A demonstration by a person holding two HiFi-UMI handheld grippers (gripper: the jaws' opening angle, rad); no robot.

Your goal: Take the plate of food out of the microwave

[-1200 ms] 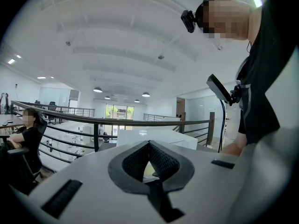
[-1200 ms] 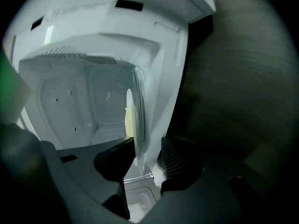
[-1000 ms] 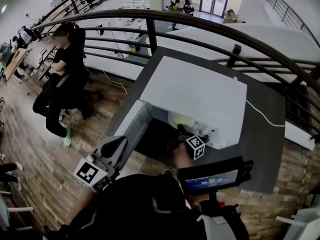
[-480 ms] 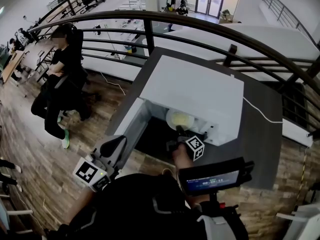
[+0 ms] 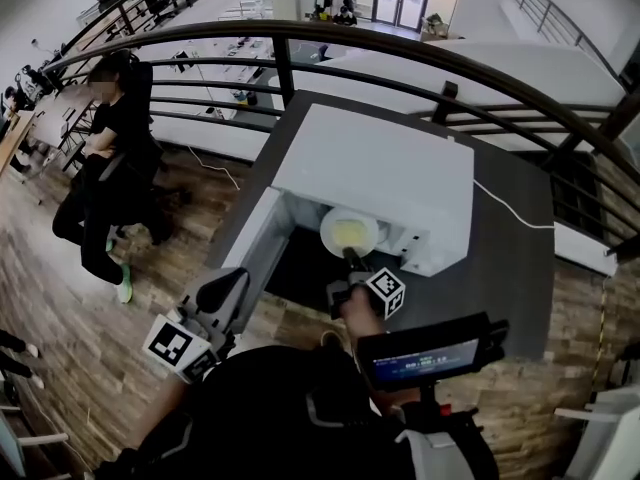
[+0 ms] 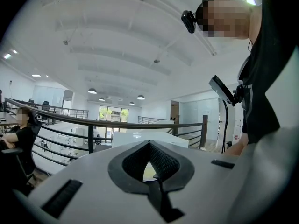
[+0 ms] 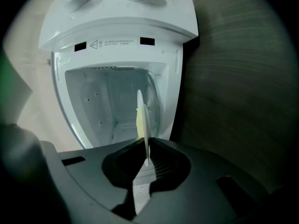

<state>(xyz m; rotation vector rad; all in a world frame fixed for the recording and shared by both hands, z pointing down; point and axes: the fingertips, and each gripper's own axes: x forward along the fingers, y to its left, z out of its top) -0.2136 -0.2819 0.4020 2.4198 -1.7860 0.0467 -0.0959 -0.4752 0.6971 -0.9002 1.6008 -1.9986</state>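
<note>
While the white microwave (image 5: 375,173) is standing open, the plate of food (image 5: 349,232) is now emerging through its doorway, rim pinched by the just-closed jaws of the right gripper (image 7: 145,154), the left gripper (image 5: 228,290) idling nearby, jaws together, empty.

Black top (image 5: 265,408) fills the bottom centre of the head view; the same black fabric shows at the right edge of the left gripper view. Black chest-mounted device with blue-lit screen (image 5: 420,360), lower right. Thin black cable (image 6: 226,125) below it. Small black head camera (image 6: 188,21), upper right.

Pale grey plastic left gripper (image 5: 230,288), black nose, black-and-white square-marker cube (image 5: 178,346) at its rear. Ribbed black pads (image 6: 163,161), two black slots in the housing.

Right gripper (image 5: 348,260) reads dark grey in its own view, with a matching marker cube (image 5: 388,293).
</note>
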